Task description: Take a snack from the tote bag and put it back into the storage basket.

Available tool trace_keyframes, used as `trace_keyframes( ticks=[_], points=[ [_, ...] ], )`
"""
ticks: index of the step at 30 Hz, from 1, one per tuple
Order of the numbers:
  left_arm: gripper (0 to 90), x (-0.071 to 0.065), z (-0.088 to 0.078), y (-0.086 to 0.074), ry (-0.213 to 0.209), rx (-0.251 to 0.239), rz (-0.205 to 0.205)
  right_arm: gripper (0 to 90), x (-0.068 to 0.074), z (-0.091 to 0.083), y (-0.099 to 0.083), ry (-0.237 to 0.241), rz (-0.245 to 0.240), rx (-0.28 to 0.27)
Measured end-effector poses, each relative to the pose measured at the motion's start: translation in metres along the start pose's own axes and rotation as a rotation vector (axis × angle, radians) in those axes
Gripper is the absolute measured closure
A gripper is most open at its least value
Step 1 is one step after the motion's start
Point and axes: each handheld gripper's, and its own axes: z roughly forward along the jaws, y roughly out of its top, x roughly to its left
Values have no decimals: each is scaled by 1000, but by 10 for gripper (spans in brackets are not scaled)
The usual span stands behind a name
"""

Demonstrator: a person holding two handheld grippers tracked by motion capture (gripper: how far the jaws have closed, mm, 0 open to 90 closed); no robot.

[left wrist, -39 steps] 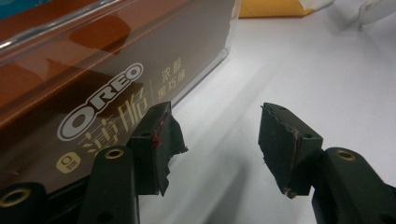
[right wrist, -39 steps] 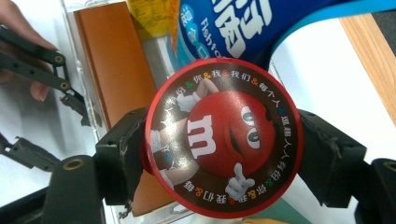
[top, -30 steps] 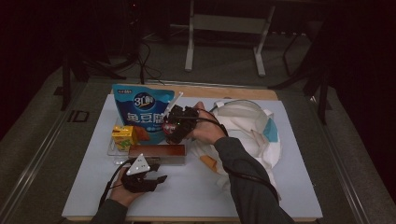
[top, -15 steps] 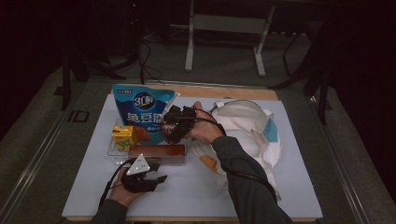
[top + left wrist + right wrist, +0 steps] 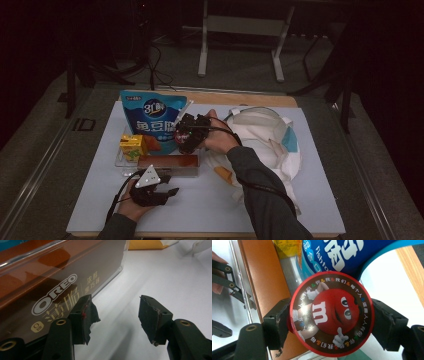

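Observation:
My right gripper (image 5: 333, 323) is shut on a round red M&M's tin (image 5: 332, 310), one pad pressing on each side of its rim. In the high view this gripper (image 5: 189, 134) hovers over the clear tray (image 5: 124, 167), in front of the blue snack bag (image 5: 149, 121). A brown Oreo box (image 5: 50, 287) lies in the tray. My left gripper (image 5: 115, 308) stands open beside that box, just over the white table top, with nothing between its jaws. From above, the left gripper (image 5: 169, 185) sits near the front edge.
A yellow juice carton (image 5: 132, 147) stands at the tray's left end. A crumpled white bag (image 5: 267, 142) covers the right side of the table, with an orange packet (image 5: 223, 173) at its near edge. Bare white board (image 5: 200, 210) lies in front.

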Motion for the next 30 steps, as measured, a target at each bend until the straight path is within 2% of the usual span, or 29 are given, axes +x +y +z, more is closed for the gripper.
trace_keyframes(
  ticks=[16,30],
  points=[
    [451,0,0,0,5,-4,4,247,-2,9,-4,-5,20,2],
    [450,0,0,0,5,-6,3,245,0,20,-6,2,23,43]
  ],
)
